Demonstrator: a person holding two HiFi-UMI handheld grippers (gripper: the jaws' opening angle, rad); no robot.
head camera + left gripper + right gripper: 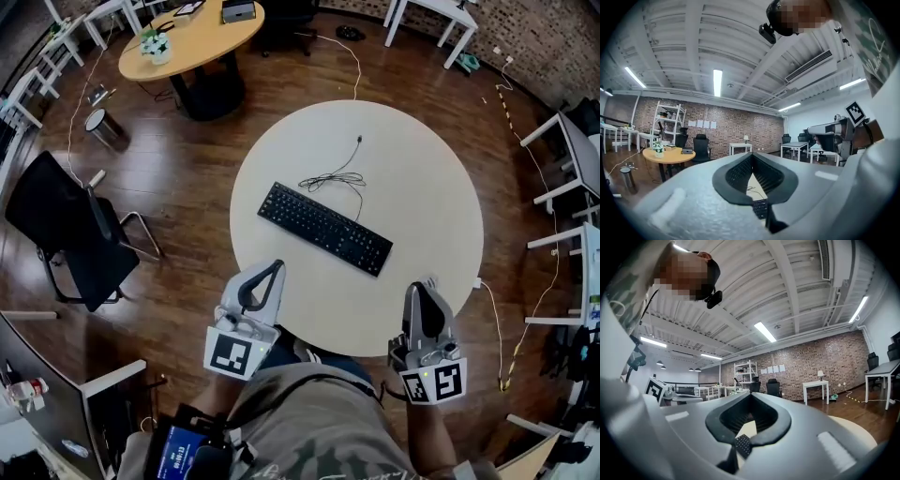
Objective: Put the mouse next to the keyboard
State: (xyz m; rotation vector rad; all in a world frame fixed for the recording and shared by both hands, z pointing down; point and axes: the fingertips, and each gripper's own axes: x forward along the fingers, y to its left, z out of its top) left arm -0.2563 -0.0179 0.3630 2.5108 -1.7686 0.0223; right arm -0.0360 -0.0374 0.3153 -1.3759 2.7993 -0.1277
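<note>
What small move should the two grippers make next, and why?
Probably open the right gripper: it and the left gripper are both shut and empty at the round table's near edge. No mouse shows clearly near the keyboard yet.

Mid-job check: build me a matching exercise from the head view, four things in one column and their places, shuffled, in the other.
Things:
1. keyboard
2. black office chair
3. left claw
4. wooden table

Places:
A. on the floor, left of the white table
B. over the white table's near edge, shut
C. far top left, with a plant on it
D. middle of the white table

Pairs: 1-D, 2-A, 3-B, 4-C.
</note>
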